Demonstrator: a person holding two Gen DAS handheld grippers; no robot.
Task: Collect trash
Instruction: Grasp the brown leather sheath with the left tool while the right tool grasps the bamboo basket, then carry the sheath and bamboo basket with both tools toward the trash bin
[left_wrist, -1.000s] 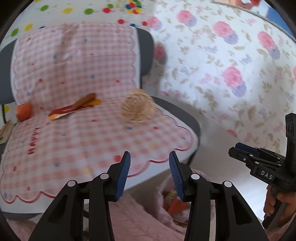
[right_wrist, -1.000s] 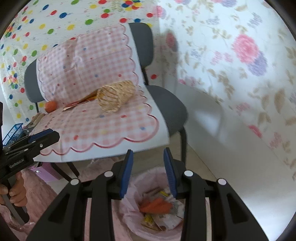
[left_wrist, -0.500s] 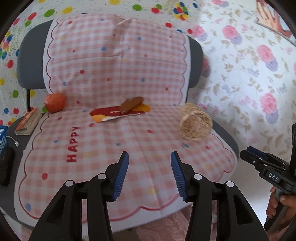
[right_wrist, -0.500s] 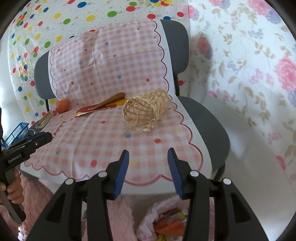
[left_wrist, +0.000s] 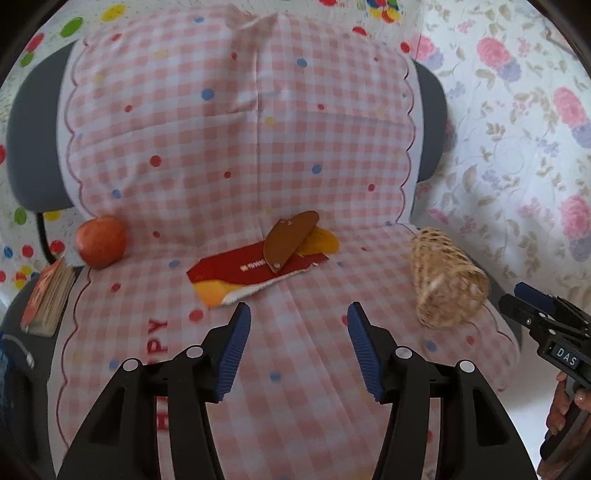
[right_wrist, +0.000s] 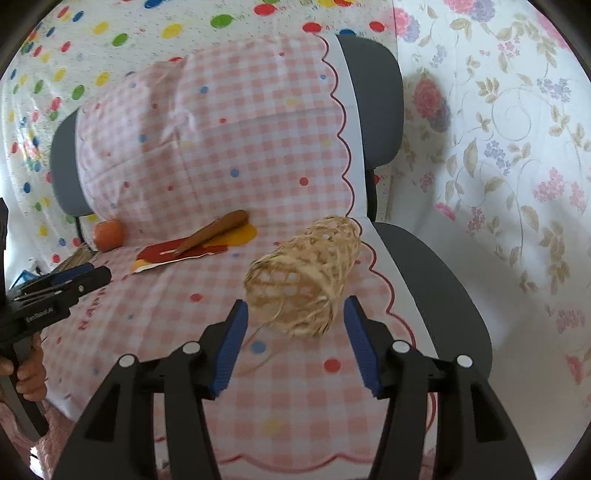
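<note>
Pink gingham cloth (left_wrist: 229, 147) drapes the grey chair (right_wrist: 373, 99). At frame centre in the left view lies a torn red wrapper (left_wrist: 255, 271), a brown strip (left_wrist: 290, 240) across it. Left claw (left_wrist: 299, 345) is opening, empty. Right claw (right_wrist: 293, 345) is opening, its pads flanking, not pressing, the woven straw basket (right_wrist: 306, 280) on its side

Your left tool (left_wrist: 298, 345) and right tool (right_wrist: 293, 343) look alike: black angular plastic arms with round silver screws at the joints, ribbed blue pads (left_wrist: 233, 350) on the inner faces, and small white lettering on each black body seen from the other camera.
</note>
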